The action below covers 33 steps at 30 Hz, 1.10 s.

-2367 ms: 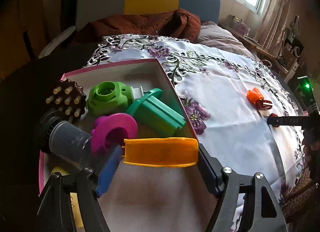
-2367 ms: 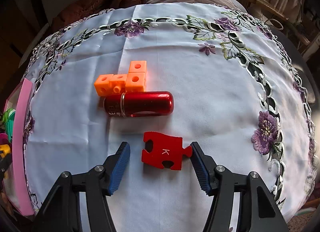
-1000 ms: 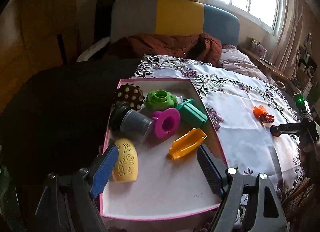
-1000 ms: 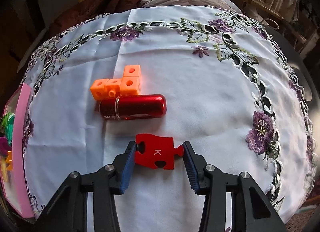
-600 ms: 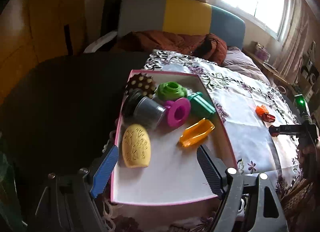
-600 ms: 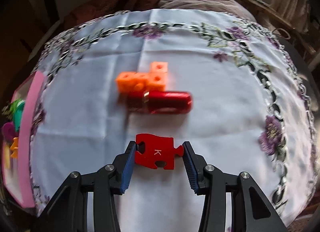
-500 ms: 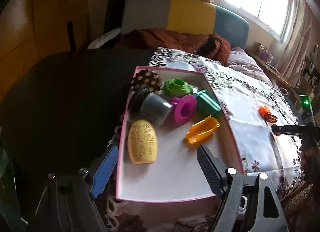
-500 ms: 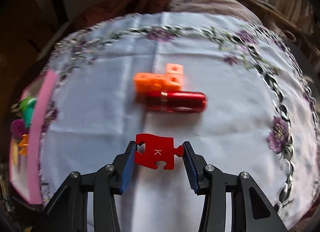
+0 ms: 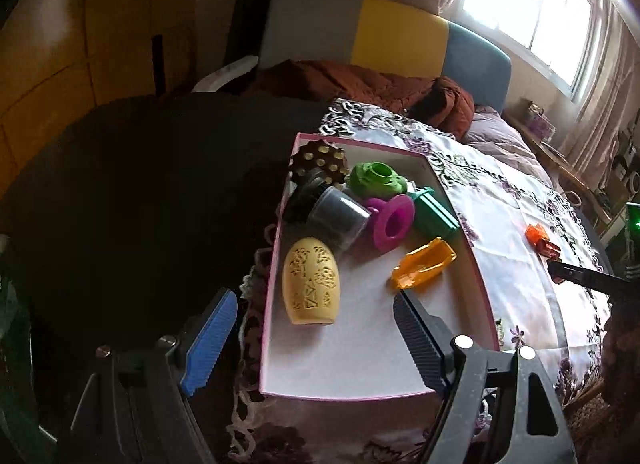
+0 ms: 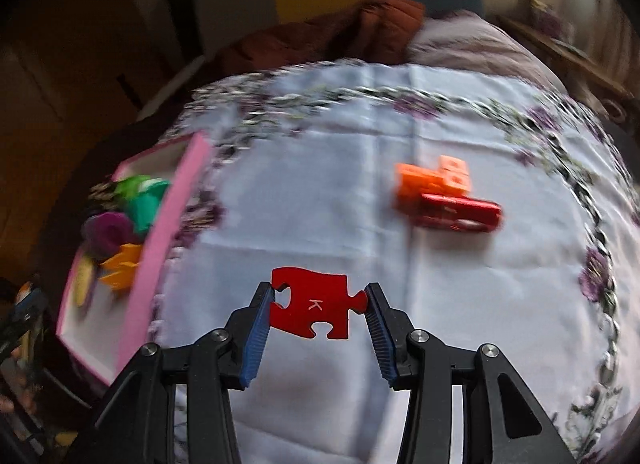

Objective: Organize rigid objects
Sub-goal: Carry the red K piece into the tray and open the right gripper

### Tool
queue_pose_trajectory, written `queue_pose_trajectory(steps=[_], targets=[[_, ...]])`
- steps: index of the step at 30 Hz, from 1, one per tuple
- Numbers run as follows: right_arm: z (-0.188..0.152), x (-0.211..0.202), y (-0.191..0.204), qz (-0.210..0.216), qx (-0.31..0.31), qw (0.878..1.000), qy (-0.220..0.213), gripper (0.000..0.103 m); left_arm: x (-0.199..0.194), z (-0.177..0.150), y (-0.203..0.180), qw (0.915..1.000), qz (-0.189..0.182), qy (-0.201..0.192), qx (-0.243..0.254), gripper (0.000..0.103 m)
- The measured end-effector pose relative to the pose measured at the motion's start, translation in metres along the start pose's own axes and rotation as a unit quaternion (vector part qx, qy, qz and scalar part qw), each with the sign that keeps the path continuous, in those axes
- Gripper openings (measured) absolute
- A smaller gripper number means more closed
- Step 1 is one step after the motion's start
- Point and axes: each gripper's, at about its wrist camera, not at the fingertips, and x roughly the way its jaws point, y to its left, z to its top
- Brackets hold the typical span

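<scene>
R gripper [image 10: 319, 306] clamped on red puzzle piece [image 10: 316, 304] w/ a "K", lower centre of R view – pads pinch its two side edges, piece flat, apparently clear of the cloth [image 10: 320, 191]. L gripper [image 9: 316, 336] wide open, holding nothing, low in L view over near end of pink box [image 9: 340, 360]. Box at left edge of R view, already holding yellow oval [image 9: 311, 282], orange clip [image 9: 424, 264], magenta ring [image 9: 394, 220] etc. Probably carrying piece to box. To do well: keep pinch firm – thin edges slip easily; carry high enough to clear box wall; aim for bare floor at near end; open only once low. Orange cubes [image 10: 434, 179] & red cylinder [image 10: 460, 213] left on cloth, upper right of R view.
</scene>
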Motion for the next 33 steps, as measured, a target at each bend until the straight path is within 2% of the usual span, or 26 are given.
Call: queue_pose_trajectory(steps=[10,17,24,33], targets=[[-0.006,-0.005,0.103,0.071,-0.087,0.993,-0.02,0.047,0.001,-0.001,0.011,0.9997,0.024,0.002,-0.007,0.082],[-0.02,-0.005,0.171,0.118,-0.161,0.98,-0.017,0.047,-0.001,-0.001,0.015,0.9992,0.038,0.003,-0.01,0.082],[-0.036,0.019,0.207,0.113,-0.213,0.97,0.014,0.047,-0.002,-0.002,0.02,0.999,0.042,0.005,-0.015,0.082],[-0.034,0.053,0.216,0.07,-0.235,0.969,0.038,0.047,-0.002,-0.002,0.021,0.9991,0.037,0.007,-0.018,0.082]])
